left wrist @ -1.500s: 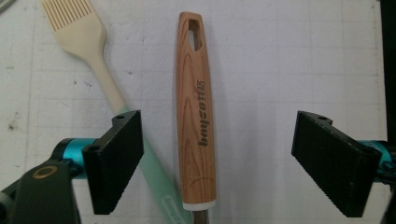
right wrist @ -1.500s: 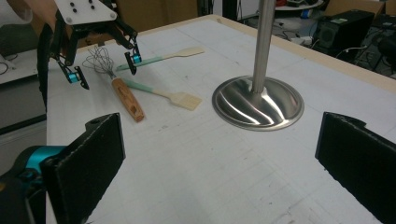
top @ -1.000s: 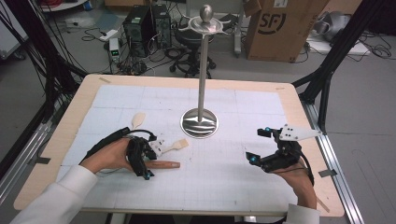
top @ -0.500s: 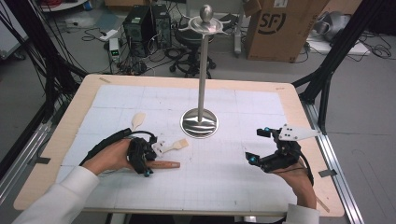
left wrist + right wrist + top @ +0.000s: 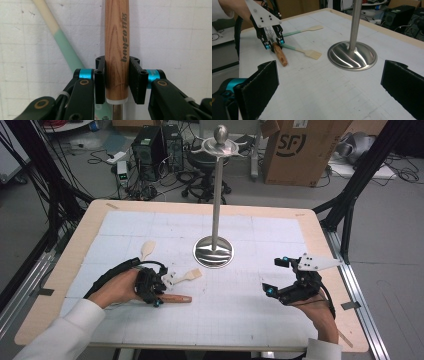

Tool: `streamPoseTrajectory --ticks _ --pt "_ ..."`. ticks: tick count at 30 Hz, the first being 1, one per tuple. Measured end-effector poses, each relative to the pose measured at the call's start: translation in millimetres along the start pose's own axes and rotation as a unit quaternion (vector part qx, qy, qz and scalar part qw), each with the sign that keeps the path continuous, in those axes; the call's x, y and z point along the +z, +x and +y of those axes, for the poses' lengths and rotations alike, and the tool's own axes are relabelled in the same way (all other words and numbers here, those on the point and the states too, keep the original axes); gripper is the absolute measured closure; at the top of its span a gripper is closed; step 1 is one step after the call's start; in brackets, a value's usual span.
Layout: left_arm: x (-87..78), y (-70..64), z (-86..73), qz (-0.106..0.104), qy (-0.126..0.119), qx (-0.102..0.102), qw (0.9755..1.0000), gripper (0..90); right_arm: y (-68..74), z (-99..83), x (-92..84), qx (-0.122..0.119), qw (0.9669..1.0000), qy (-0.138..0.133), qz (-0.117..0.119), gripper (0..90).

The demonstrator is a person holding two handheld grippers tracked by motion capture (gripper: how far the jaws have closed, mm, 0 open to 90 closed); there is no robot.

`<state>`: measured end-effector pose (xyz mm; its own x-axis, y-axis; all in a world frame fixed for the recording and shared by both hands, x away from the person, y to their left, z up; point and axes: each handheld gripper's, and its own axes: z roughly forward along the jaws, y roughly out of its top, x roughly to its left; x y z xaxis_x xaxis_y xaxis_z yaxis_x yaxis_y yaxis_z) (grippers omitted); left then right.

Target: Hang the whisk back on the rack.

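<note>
Closing in over the last second, the jaws of the left gripper (image 5: 116, 82) now sit against both sides of the wooden handle (image 5: 117, 47), clamped on it near its end; both hands otherwise hold the places they had in the earlier high views. In the high view the left hand (image 5: 120, 289) lies low on the table (image 5: 330, 245) at the left, forearm coming in from the bottom corner, with the left gripper (image 5: 156, 295) pointing right along the handle (image 5: 175, 298), which lies flat on the white mat. The right hand (image 5: 320, 317) rests near the right edge, its right gripper (image 5: 276, 277) aimed left across the mat with the jaws wide apart and nothing between them.

Looking along the left gripper's jaws, the handle's printed lettering and pale end cap show, and a mint-and-cream spatula handle (image 5: 58, 40) runs slantwise beside it. From the right gripper view, two pale spatulas (image 5: 299, 51) lie crossed just behind the left gripper (image 5: 272, 46), and the metal stand (image 5: 352, 53) rises from its round base at the mat's middle. From above, the stand's top (image 5: 220, 142) with its hooked arms is seen.
</note>
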<state>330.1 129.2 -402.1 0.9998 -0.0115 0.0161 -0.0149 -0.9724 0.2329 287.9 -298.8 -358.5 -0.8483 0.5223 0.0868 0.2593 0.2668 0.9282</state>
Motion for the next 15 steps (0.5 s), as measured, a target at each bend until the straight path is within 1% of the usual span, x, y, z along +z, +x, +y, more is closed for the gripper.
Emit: streamPoseTrajectory --ticks 4,6,7,9,12,13,15 --pt "-11.4 1.8 -3.0 0.004 -0.036 -0.004 0.9993 69.9 -0.1 0.0 -0.2 0.001 1.0 0.0 0.0 0.2" --pt "-18.3 2.7 -5.1 0.007 -0.054 -0.005 0.9985 69.9 -0.3 0.0 -0.4 0.0 1.0 -0.001 0.0 0.2" --pt "-23.8 2.8 -7.2 0.008 -0.067 -0.012 0.9976 69.9 -0.2 -0.1 -0.4 0.0 1.0 -0.001 0.001 0.2" --pt "-32.8 3.5 -11.1 0.012 -0.092 -0.021 0.9954 70.0 -0.3 0.0 -0.4 -0.001 1.0 -0.001 0.001 0.3" --pt "-47.1 3.7 -17.3 0.012 -0.128 -0.038 0.991 70.0 -0.1 0.0 -0.1 -0.001 1.0 0.0 0.001 0.2" --pt "-51.6 4.3 -19.3 0.011 -0.141 -0.04 0.9892 70.0 0.0 0.0 0.1 -0.001 1.0 0.0 0.001 0.2" --pt "-60.9 4.0 -23.2 0.016 -0.166 -0.053 0.9846 70.0 0.1 0.1 0.5 -0.003 1.0 0.0 0.001 0.2"
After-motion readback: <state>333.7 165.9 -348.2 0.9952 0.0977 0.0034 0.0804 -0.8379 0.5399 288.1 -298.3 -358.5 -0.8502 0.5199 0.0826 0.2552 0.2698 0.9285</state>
